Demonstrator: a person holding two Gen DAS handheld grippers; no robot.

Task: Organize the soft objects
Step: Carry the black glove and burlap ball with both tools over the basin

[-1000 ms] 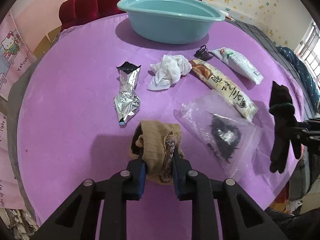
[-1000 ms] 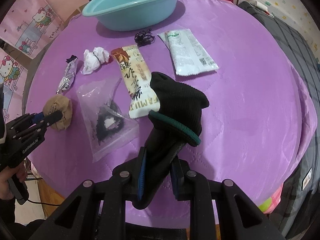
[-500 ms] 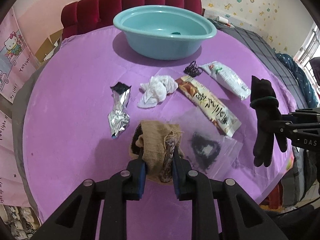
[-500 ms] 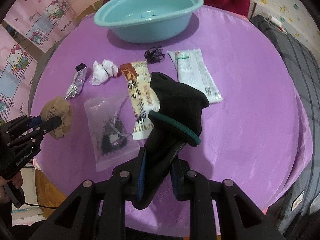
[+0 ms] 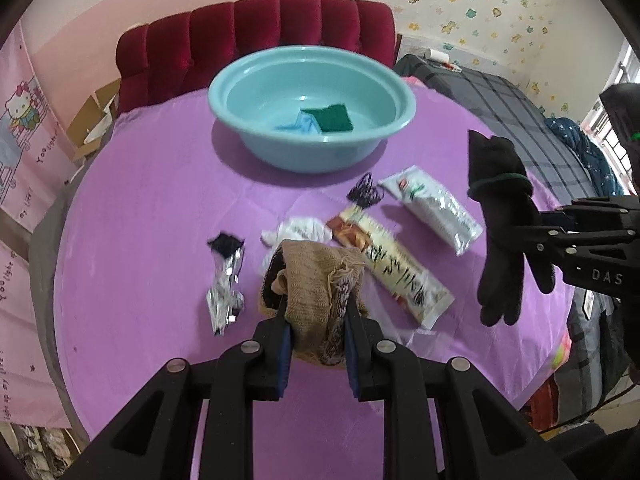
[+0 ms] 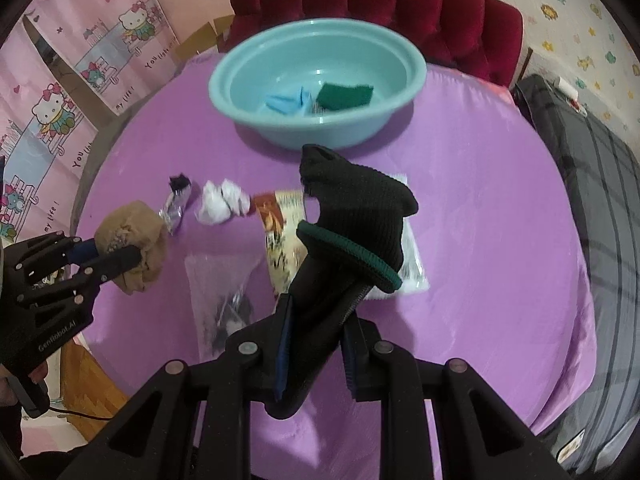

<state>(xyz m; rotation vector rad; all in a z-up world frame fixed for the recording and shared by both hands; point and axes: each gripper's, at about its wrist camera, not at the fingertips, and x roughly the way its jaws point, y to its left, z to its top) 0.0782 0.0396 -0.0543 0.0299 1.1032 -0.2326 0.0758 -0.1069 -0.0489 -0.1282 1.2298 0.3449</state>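
Observation:
My left gripper (image 5: 314, 304) is shut on a balled tan knit sock (image 5: 316, 276) and holds it above the purple table; it also shows at the left of the right wrist view (image 6: 132, 240). My right gripper (image 6: 320, 304) is shut on a black glove with a green cuff band (image 6: 356, 208), held in the air; the glove hangs at the right of the left wrist view (image 5: 504, 232). The teal basin (image 5: 256, 120) stands at the back of the table, with a green pad (image 6: 344, 96) and a blue cloth (image 6: 288, 102) inside.
On the purple table (image 5: 140, 220) lie a silver foil wrapper (image 5: 224, 284), crumpled white tissue (image 6: 220, 204), a long snack pack (image 5: 396, 272), a white packet (image 5: 436, 204), a black hair tie (image 5: 364, 194) and a clear bag (image 6: 224, 292). A red sofa (image 6: 380, 0) stands behind.
Both grippers have risen and moved toward the basin with their loads. The basin's inside, with the green pad and blue cloth, has come into view.

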